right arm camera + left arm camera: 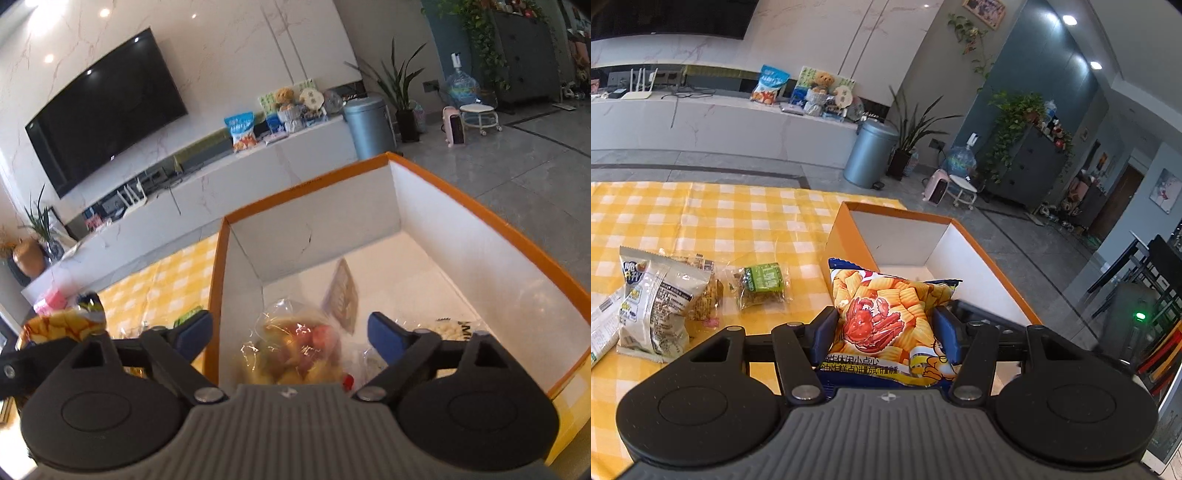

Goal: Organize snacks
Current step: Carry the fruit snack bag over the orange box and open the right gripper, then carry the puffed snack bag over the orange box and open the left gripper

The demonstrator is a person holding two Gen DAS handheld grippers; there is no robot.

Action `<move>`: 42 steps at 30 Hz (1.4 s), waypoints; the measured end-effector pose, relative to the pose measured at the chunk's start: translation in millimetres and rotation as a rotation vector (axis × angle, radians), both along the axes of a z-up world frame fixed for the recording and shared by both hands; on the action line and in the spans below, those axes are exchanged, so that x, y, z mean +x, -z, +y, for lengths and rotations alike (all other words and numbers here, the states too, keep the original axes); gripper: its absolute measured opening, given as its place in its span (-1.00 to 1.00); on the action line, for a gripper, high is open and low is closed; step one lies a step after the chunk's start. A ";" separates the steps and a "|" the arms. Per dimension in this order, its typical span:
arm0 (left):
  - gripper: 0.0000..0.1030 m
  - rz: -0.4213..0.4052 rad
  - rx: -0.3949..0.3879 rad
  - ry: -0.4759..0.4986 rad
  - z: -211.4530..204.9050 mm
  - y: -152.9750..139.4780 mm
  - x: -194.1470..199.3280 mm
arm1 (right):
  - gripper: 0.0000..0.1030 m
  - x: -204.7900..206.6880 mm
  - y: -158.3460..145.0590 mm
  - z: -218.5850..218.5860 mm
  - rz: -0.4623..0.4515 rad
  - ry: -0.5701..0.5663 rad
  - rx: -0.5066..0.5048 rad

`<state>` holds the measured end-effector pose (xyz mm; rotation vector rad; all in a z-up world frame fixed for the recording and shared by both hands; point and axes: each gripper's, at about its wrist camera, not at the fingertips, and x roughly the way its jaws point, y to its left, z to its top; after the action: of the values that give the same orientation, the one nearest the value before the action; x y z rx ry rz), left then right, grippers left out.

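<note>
Left wrist: left hand-held gripper (884, 334) pinching crab-print chip bag (886, 321) just before orange-rimmed box (846, 236); to be carried over the rim before release.

Right wrist: right hand-held gripper (290, 336) spread wide, clear fruit packet (291, 350) lying unpinched inside box (480, 210).

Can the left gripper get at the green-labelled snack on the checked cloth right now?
Probably not yet. The left gripper is shut on the crab chips bag, so its jaws are occupied. The green-labelled snack lies uncovered on the cloth to its left; drop the bag in the orange box first.
</note>
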<state>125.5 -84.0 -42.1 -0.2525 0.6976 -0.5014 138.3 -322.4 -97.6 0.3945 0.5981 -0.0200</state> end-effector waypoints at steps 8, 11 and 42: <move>0.26 0.009 0.036 0.004 -27.1 -5.6 5.8 | 0.91 -35.4 -15.7 -13.9 -0.192 0.219 -0.023; 0.26 0.004 0.047 0.029 -44.7 -6.1 8.3 | 0.93 -49.6 -20.2 -27.3 -0.254 0.350 -0.009; 0.75 0.058 0.226 0.040 -129.3 35.9 35.9 | 0.93 -69.9 -7.8 -89.3 -0.235 0.494 0.280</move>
<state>161.5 -213.2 -78.0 -0.0413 0.8104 -0.4508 68.4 -411.7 -89.8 0.7981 0.2595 -0.3613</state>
